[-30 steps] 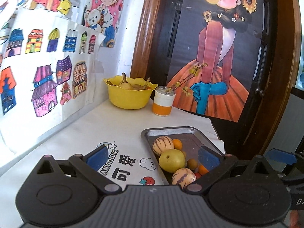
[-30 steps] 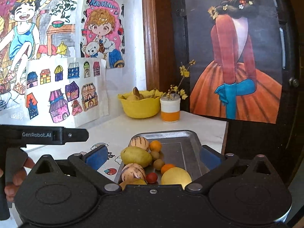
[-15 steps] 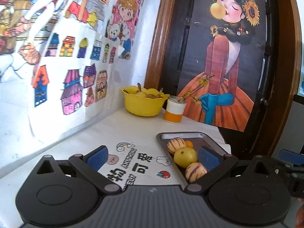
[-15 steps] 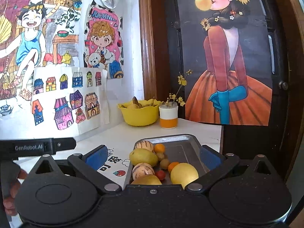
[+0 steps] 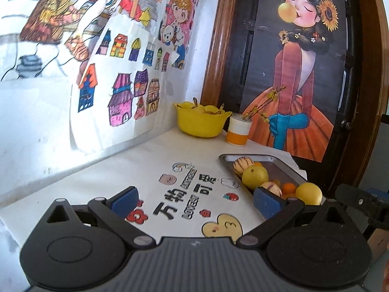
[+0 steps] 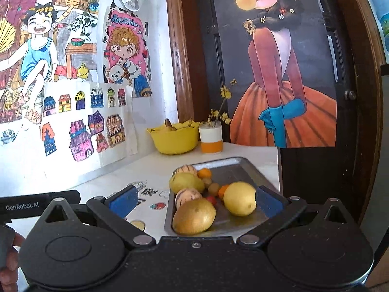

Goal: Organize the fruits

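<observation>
Both of my claws are spread wide and hold nothing. Through my right gripper [image 6: 194,200] I look along a metal tray [image 6: 239,168] that lies on the white table [image 6: 155,168], with its near end sitting between my two blue pads. Closest to me in the tray is a golden-brown oval fruit [image 6: 194,216], and just beside it, toward my right pad, lies a yellow lemon [image 6: 239,202]. Behind them sit a striped melon [image 6: 187,196], a yellow-green mango [image 6: 186,182], a second striped melon [image 6: 186,170] at the far end, and small orange and brownish fruits between them, with a small red one tucked among them. My left gripper [image 5: 195,200] hovers over the printed tablecloth [image 5: 184,194], and the same tray [image 5: 279,163] lies off to its right, its near part hidden behind my right-hand pad. At the far corner of the table stand a yellow bowl [image 6: 175,141] with fruit in it and, just beside it, a white-and-orange cup [image 6: 211,140] holding yellow flower sprigs.
</observation>
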A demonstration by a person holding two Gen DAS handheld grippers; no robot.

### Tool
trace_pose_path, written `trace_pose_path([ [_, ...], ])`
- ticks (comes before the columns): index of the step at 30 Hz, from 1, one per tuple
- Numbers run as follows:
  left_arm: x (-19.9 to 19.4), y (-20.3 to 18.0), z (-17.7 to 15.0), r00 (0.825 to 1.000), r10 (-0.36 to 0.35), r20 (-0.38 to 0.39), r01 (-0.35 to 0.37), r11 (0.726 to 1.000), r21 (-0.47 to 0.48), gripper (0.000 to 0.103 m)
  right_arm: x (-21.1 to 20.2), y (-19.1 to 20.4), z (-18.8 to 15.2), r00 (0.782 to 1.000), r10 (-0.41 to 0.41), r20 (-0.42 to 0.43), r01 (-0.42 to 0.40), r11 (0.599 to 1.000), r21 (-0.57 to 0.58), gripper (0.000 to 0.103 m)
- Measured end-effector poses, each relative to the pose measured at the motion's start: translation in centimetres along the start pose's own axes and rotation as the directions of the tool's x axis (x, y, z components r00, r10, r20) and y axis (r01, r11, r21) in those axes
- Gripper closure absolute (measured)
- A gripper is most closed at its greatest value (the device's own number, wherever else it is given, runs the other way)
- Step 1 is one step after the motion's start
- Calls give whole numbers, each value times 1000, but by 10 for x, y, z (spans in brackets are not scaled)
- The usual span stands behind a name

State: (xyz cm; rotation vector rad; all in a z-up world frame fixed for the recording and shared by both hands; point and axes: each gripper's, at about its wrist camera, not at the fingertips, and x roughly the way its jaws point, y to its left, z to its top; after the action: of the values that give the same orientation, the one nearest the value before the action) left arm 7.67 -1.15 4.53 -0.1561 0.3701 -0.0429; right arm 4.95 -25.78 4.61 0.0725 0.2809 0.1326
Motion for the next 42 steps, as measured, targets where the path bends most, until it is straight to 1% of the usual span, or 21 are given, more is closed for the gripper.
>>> trace_pose_path([
  [3,-2,4,-7,1000,-2,-11,2,1000,-12,0,-2,7,-9,1000,-17,-5,17,999,-37,1],
  [8,-6,7,-21,1000,1,-22,-1,1000,-19,0,-7,15,-18,999,-34,21,36,996,-79,1],
  [12,-8,11,-29,1000,11,-22,-11,1000,-25,0,-10,17,-23,998,-42,45,46,995,-86,1],
  [17,-11,14,-37,1000,27,-4,-27,999,-20,0,-14,16,-31,996,-47,73,51,997,-54,1],
  [20,-13,14,-41,1000,30,-1,-30,999,-15,0,-16,17,-36,996,-50,76,54,997,-55,1],
  [23,-16,13,-45,1000,29,8,-29,1000,0,0,-16,17,-41,997,-49,65,52,998,-44,1],
  [27,-19,12,-51,1000,17,12,-17,1000,12,0,-14,19,-47,997,-53,51,57,996,-74,1],
  [34,-19,13,-56,1000,29,0,-29,999,16,0,-9,14,-52,998,-68,18,68,997,-45,1],
  [42,-18,12,-57,999,30,-12,-30,999,18,0,-8,17,-54,998,-56,15,57,996,-68,1],
])
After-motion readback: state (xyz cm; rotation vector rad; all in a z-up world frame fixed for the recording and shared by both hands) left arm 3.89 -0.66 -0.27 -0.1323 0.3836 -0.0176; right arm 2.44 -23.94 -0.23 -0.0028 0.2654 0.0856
